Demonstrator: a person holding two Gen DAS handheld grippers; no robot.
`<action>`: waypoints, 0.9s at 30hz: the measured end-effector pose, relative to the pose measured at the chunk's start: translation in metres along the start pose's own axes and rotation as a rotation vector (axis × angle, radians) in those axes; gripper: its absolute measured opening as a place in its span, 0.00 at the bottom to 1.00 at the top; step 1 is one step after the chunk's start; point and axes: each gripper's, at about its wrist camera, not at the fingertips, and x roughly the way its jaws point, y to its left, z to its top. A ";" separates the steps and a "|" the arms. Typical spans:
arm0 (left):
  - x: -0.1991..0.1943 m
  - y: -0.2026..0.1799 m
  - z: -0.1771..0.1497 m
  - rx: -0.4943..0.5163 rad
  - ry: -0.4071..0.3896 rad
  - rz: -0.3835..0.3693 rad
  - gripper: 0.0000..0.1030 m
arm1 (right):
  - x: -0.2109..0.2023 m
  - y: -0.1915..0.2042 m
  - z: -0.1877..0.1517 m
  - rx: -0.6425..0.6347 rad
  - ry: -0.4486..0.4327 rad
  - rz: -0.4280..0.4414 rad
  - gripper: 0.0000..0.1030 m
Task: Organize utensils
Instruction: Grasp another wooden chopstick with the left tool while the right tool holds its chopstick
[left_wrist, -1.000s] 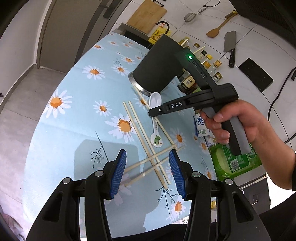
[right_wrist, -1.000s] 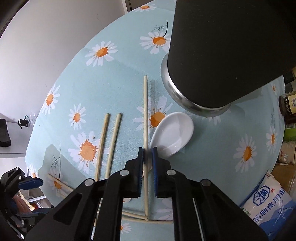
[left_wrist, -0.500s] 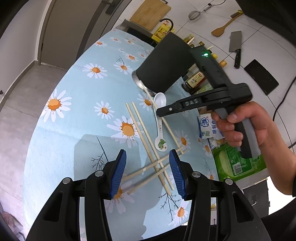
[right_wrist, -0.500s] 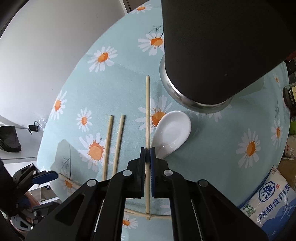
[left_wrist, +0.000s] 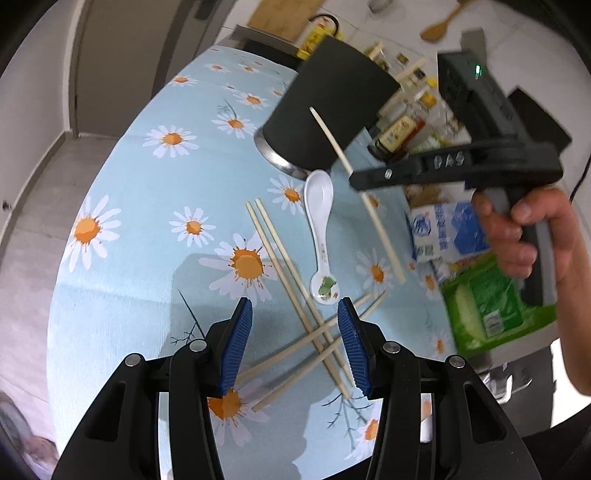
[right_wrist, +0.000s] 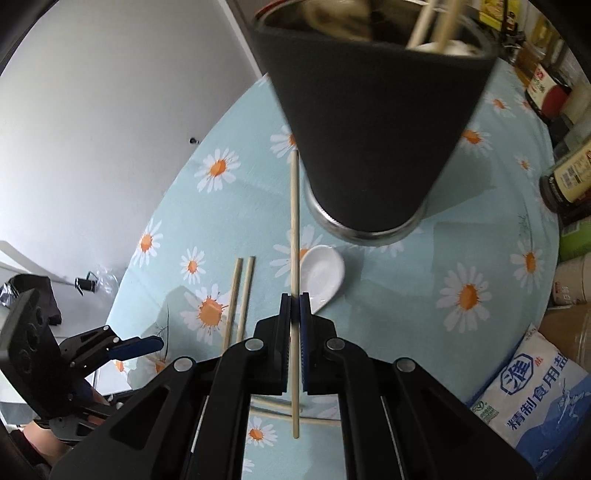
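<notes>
My right gripper (right_wrist: 294, 306) is shut on a wooden chopstick (right_wrist: 294, 221) and holds it in the air beside the black utensil holder (right_wrist: 373, 122), which holds chopsticks and a spoon. In the left wrist view the same chopstick (left_wrist: 332, 144) slants in front of the holder (left_wrist: 328, 110), held by the right gripper (left_wrist: 356, 181). A white ceramic spoon (left_wrist: 320, 229) and several chopsticks (left_wrist: 291, 288) lie on the daisy tablecloth (left_wrist: 155, 206). My left gripper (left_wrist: 295, 343) is open and empty, low over the crossed chopsticks.
Sauce bottles (right_wrist: 565, 181) and a salt bag (right_wrist: 532, 398) crowd the table's right side. A green packet (left_wrist: 491, 299) lies at the table edge. A knife and wooden spatula hang on the wall behind the holder.
My right gripper closed on the chopstick by the spoon and lifted it off the cloth, up towards the holder. My left gripper stayed open over the crossed chopsticks.
</notes>
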 end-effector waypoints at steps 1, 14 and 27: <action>0.002 -0.002 0.001 0.016 0.010 0.006 0.45 | -0.005 -0.002 -0.004 0.006 -0.007 0.005 0.05; 0.027 -0.038 0.005 0.442 0.260 0.101 0.43 | -0.022 -0.001 -0.048 0.051 -0.085 0.057 0.05; 0.058 -0.061 0.011 0.739 0.495 0.111 0.25 | -0.043 -0.023 -0.105 0.171 -0.146 0.120 0.05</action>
